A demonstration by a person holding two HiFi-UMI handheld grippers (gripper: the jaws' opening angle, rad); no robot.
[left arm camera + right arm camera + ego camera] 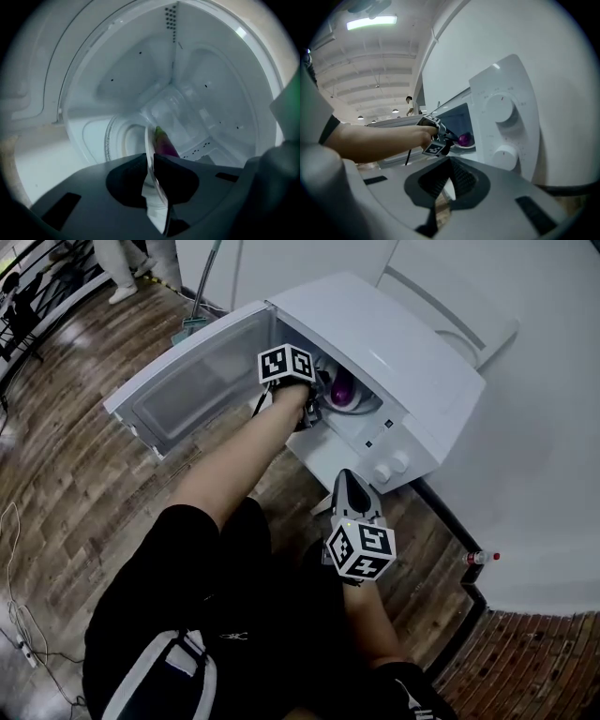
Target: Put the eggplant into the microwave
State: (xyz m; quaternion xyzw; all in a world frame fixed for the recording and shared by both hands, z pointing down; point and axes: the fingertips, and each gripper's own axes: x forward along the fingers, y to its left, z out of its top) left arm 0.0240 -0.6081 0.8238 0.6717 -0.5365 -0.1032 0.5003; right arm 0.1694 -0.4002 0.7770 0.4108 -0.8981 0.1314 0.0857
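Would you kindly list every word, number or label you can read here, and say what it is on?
No text here is legible.
Marks on the microwave control panel: too small and blurred to read.
Logo on the shorts: too small to read.

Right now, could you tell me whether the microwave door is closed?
No, the microwave door stands wide open, with the eggplant visible inside the cavity.

A red-capped bottle (480, 558) rests near the wooden floor (75, 484).
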